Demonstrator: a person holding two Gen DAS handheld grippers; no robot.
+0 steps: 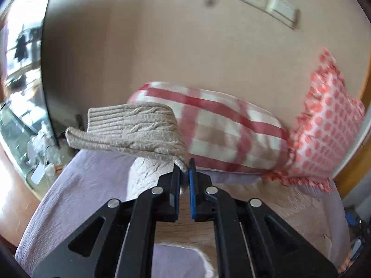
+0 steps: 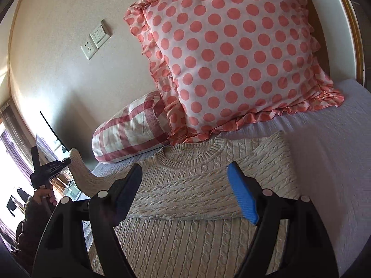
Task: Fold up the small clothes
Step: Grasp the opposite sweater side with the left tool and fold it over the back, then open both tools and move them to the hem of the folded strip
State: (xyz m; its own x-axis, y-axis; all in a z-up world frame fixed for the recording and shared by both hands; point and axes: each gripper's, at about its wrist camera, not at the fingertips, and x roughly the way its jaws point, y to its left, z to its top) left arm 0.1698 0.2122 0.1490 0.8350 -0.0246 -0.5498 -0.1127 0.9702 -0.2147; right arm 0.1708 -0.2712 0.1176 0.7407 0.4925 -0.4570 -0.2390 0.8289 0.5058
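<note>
A beige cable-knit sweater (image 2: 197, 185) lies on the lilac bed, neckline toward the pillows, its right sleeve folded across the chest. My left gripper (image 1: 184, 169) is shut on the sweater's left sleeve (image 1: 129, 129) and holds it lifted above the bed, cuff hanging to the left. In the right wrist view that gripper (image 2: 67, 161) shows at the far left with the raised sleeve (image 2: 81, 171). My right gripper (image 2: 185, 190) is open and empty, hovering over the sweater's chest.
A red-and-white plaid pillow (image 2: 129, 129) and a pink polka-dot pillow (image 2: 231, 58) lean against the beige wall behind the sweater. Wall switches (image 2: 96, 39) are above. A window and glass furniture (image 1: 20, 92) lie left of the bed (image 2: 324, 150).
</note>
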